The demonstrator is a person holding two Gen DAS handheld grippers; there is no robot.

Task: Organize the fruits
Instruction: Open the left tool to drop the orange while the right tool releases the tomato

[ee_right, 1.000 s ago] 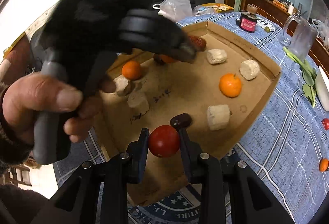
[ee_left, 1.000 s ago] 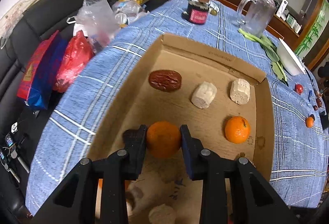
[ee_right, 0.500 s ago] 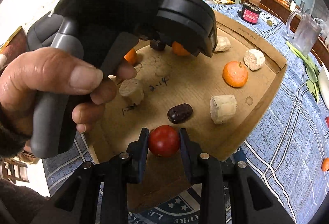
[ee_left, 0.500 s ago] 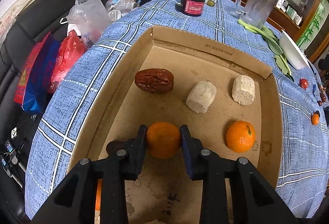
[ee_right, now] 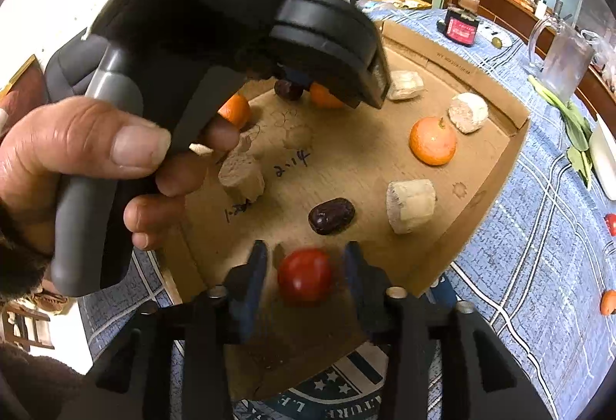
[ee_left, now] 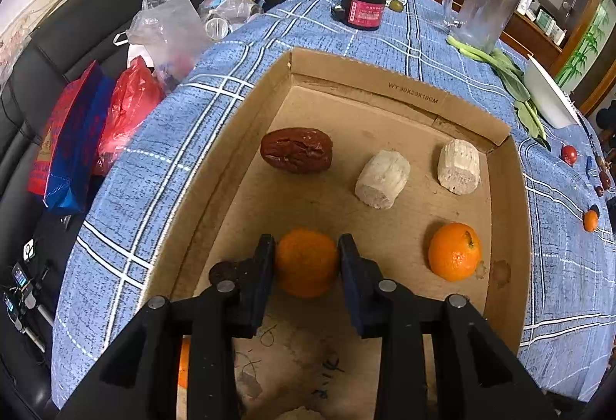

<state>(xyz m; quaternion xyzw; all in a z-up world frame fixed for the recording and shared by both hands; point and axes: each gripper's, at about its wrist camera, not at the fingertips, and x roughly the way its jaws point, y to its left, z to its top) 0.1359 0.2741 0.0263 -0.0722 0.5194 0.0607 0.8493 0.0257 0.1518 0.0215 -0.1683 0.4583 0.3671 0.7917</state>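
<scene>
Inside the cardboard box, on the checked surface, two fruits are being set down at once. The right hand-held gripper has just been opening: a clear gap shows on each side of the tomato, which sits between the jaws on the box floor near the front edge, no longer pressed. The left hand-held gripper has also just been opening slightly, yet its pads are still seen against both sides of the mandarin, so it is judged to be gripped still, low over the box floor.

Rolling is judged the main risk. Both fruits are round and the floor is smooth card; the tomato could be nudged by a jaw as the gripper is withdrawn and sent toward the dark date just behind it, or off the open front edge. A straight lift, with the jaws spread wider first, would be safer.

The mandarin could be dropped rather than placed if it is released before contact with the floor is made; whether it touches cannot be told. It could then roll toward the red date or the second mandarin. The two grippers are also held close together, with the left hand large in the right view, so a bump between them is possible.
</scene>
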